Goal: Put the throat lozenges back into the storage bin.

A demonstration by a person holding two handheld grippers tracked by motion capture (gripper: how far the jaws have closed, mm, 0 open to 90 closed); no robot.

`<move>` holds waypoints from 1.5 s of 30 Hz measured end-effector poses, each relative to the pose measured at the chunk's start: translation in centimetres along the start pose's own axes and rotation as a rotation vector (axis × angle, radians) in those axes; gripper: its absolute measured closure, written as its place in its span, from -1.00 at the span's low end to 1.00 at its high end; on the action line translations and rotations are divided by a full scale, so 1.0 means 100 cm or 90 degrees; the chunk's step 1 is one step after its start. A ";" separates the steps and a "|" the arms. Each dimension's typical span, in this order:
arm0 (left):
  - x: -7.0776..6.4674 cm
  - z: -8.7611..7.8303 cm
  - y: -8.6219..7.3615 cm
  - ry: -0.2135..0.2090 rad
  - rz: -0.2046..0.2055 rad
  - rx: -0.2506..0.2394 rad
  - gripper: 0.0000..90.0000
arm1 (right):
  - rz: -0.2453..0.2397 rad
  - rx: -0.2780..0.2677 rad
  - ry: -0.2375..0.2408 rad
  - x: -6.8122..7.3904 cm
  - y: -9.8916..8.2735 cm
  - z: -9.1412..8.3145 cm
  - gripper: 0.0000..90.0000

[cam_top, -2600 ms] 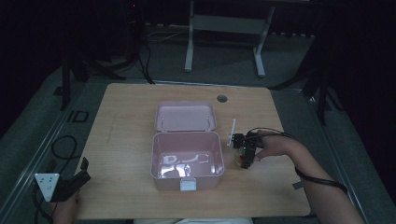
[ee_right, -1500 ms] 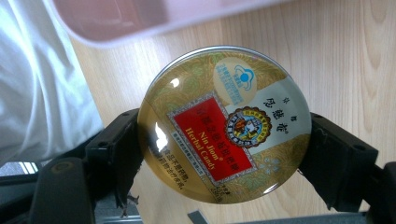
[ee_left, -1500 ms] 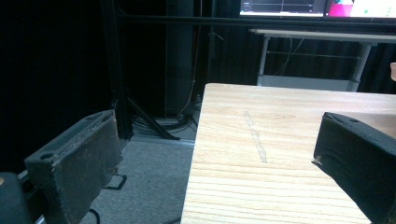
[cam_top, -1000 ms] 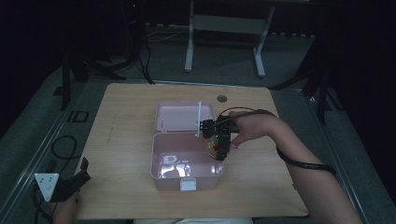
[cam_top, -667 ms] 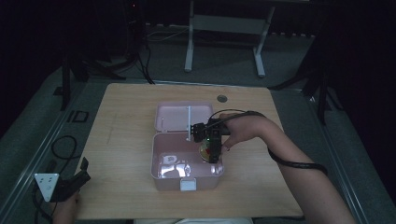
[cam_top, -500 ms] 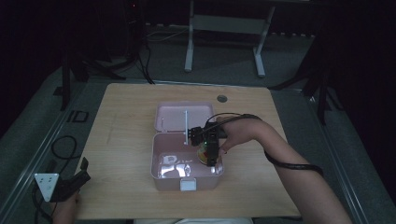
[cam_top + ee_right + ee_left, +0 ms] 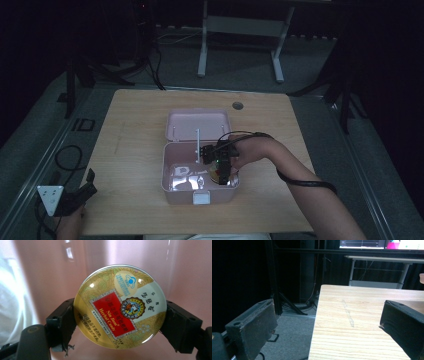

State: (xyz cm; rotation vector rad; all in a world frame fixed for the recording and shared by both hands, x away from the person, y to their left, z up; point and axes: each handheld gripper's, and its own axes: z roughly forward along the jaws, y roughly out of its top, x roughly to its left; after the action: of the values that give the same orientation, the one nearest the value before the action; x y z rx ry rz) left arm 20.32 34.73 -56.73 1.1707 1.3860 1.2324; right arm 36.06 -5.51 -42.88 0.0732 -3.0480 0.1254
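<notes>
My right hand-held gripper [image 7: 117, 325] is clamped on a round candy tin [image 7: 120, 305], one black jaw pressed against each side of its rim. The tin's lid faces my gripper's camera, gold with a red label reading "Nin Jiom Herbal Candy". Just beyond the tin is the pink inner surface of the box, and off to my gripper's left lies something white that I cannot make out.

From the high view, my right hand-held gripper [image 7: 223, 169] points down into the open pink box [image 7: 200, 192], at the right end of its lower tray, with the tin [image 7: 215, 173] between its jaws and inside the tray's walls. Whether the tin touches the tray floor I cannot tell. The box's lid [image 7: 197, 125] lies folded back flat on the counter [image 7: 130, 135], on the far side of my gripper. A thin white stick [image 7: 198, 145] stands just beside my gripper, over the hinge edge. A shiny white patch [image 7: 182, 176] rests in the tray to my gripper's left.

My left hand-held gripper [image 7: 67, 197] sits at the near left corner of the counter, well apart from the box. Its jaws stand wide apart with nothing between them; ahead of my left hand-held gripper [image 7: 325, 322] lie the bare wooden counter edge and the grey floor [image 7: 289, 340] beside it.
</notes>
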 end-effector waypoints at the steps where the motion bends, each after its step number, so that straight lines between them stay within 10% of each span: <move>1: 0.000 0.000 0.000 0.000 0.001 0.000 -0.98 | 0.001 0.003 0.000 -0.001 0.000 0.003 -0.55; 27: 0.000 0.000 0.000 -0.004 0.000 0.001 -0.98 | -0.022 0.050 -0.022 -0.006 0.011 0.052 -0.56; 45: 0.000 0.000 0.000 -0.006 0.001 -0.001 -0.98 | 0.008 0.049 -0.004 -0.008 0.012 0.052 -0.61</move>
State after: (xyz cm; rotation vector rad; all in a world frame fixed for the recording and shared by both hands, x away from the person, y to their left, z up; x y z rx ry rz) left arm 20.31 34.74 -56.73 1.1753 1.3777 1.2265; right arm 36.34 -4.72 -48.17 0.0598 -3.0506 0.2434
